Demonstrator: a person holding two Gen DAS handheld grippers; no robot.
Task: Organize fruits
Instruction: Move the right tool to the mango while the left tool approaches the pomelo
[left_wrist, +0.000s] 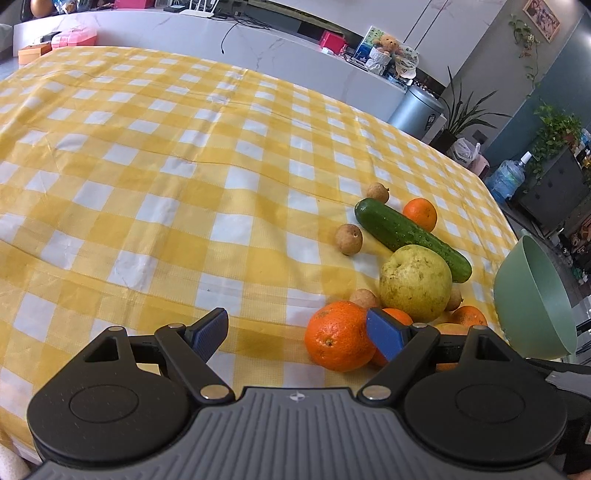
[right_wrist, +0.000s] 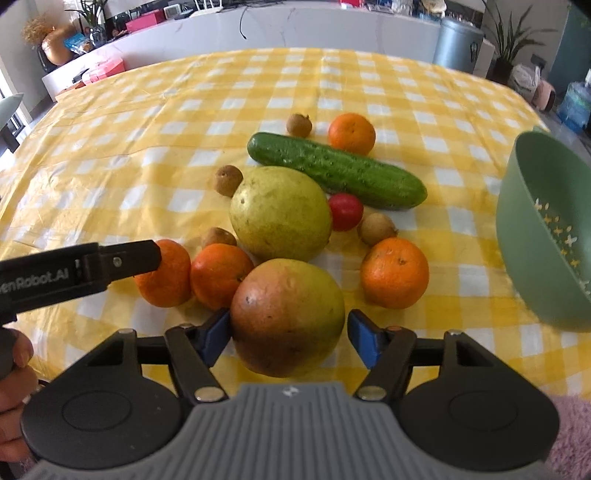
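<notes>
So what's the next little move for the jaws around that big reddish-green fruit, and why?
Probably close the right gripper on the mango: the fruit sits between its jaws, but the right-hand pad still stands clear. Then lift it toward the green colander.

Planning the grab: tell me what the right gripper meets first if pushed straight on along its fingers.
The red-and-green mango: it already sits between the right gripper fingers, left pad apparently touching, right pad just clear. Beyond it lies the yellow-green pear.

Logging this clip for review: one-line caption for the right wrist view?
Right gripper straddles a red-green mango, jaws not visibly clamped, amid oranges, a pale pear and a green cucumber on yellow checked cloth.
</notes>
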